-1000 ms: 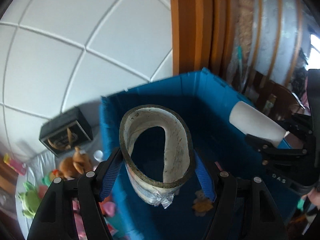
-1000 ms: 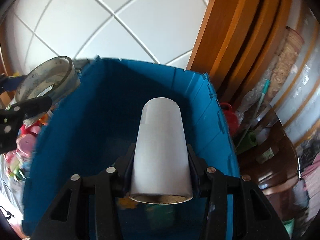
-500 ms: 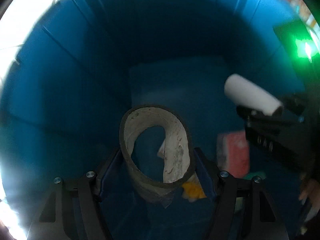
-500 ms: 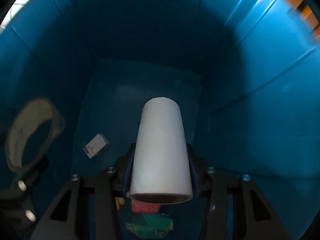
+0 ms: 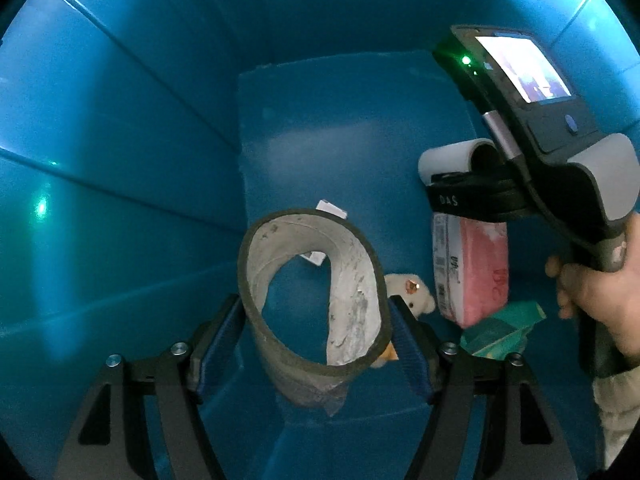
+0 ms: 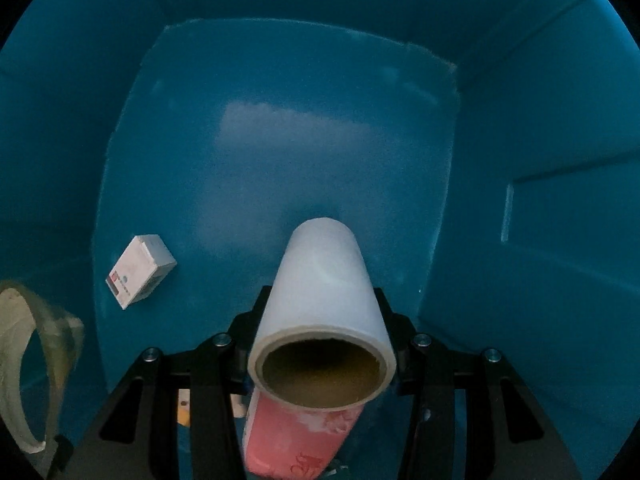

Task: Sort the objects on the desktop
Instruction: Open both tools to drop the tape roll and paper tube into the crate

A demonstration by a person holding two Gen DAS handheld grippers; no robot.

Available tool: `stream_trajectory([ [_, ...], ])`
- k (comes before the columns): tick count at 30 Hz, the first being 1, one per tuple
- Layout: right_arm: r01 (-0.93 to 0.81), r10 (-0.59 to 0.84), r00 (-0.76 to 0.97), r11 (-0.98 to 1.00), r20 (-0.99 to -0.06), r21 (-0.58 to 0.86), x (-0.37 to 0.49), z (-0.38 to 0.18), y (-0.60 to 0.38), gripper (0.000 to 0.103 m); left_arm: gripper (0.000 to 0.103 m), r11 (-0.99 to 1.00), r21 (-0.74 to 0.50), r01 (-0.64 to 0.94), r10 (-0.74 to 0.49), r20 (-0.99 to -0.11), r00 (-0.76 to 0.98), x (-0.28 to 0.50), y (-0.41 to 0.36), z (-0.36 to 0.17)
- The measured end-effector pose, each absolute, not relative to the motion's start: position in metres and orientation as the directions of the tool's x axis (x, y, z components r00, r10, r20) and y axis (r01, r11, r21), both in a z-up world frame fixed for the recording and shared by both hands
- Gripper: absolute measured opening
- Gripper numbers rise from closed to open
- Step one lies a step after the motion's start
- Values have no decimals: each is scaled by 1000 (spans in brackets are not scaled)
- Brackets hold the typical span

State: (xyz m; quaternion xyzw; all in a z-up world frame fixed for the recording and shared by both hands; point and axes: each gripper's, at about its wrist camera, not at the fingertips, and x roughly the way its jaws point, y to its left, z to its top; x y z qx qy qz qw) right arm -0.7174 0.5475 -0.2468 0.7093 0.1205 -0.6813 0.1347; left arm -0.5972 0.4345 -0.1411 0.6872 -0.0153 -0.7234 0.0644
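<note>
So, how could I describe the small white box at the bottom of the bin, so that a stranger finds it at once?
Look inside the deep blue plastic bin, at its flat floor. The small white cardboard box lies alone on the left part of the floor, apart from the pink soft pack near the bottom edge. Unlike the pack, it is hard-edged, white, with a small red mark at one end.

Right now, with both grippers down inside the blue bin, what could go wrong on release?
1. The tape ring, squashed in the left gripper, may spring sideways when released.
2. The white roll in the right gripper hangs over the pink packet and could bounce off it.
</note>
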Motion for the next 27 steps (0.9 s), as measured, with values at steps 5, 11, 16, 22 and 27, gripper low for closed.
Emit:
stream_trajectory([
  [5, 326, -44, 39, -944, -998, 54, -720, -239, 558, 46, 78, -992, 97, 80, -100, -994, -45, -599, 430, -138],
  [11, 303, -45, -15, -952, -999, 38, -725, -211, 572, 75, 83, -993, 101, 67, -108, -988, -108, -601, 434, -120],
  [16, 289, -54, -56, -957, -997, 35, -708, -185, 587, 75, 83, -993, 94, 67, -102, -986, -132, -599, 428, -119],
  [22, 269, -49, -85, -963, -995, 24, -689, -152, 579, 75, 83, -995, 73, 67, -85, -978, -192, -590, 424, -96],
  [27, 252, -36, -153, -968, -988, -4, -663, -109, 569, 75, 83, -998, 31, 50, -44, -959, -279, -575, 417, -57],
])
